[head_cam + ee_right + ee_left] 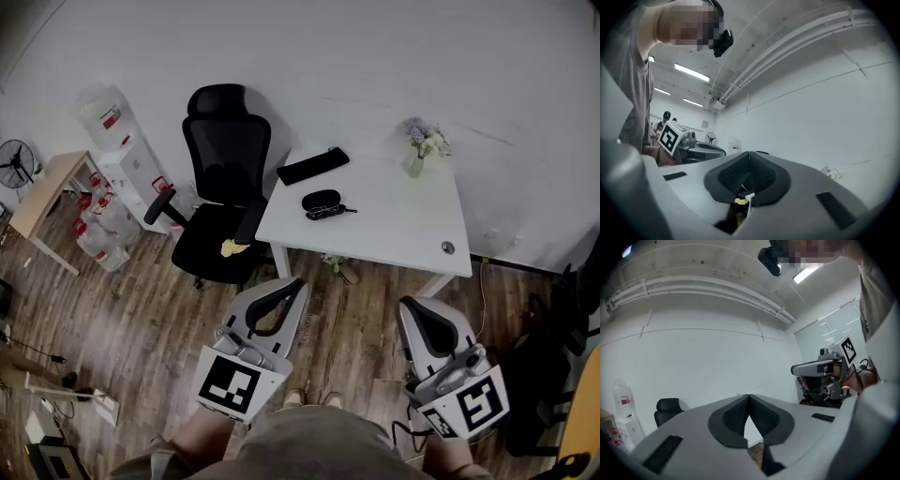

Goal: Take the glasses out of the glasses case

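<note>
The left gripper and right gripper are both closed and empty, well short of the desk. One should open and steady the glasses case on it

A white table stands by the wall. A small vase of flowers sits at its back right corner. A long black flat thing lies near its back left corner. A black chair stands at the left side, with something yellow on its seat. Farther left are a water cooler, big water bottles, a fan and a wooden table.
</note>
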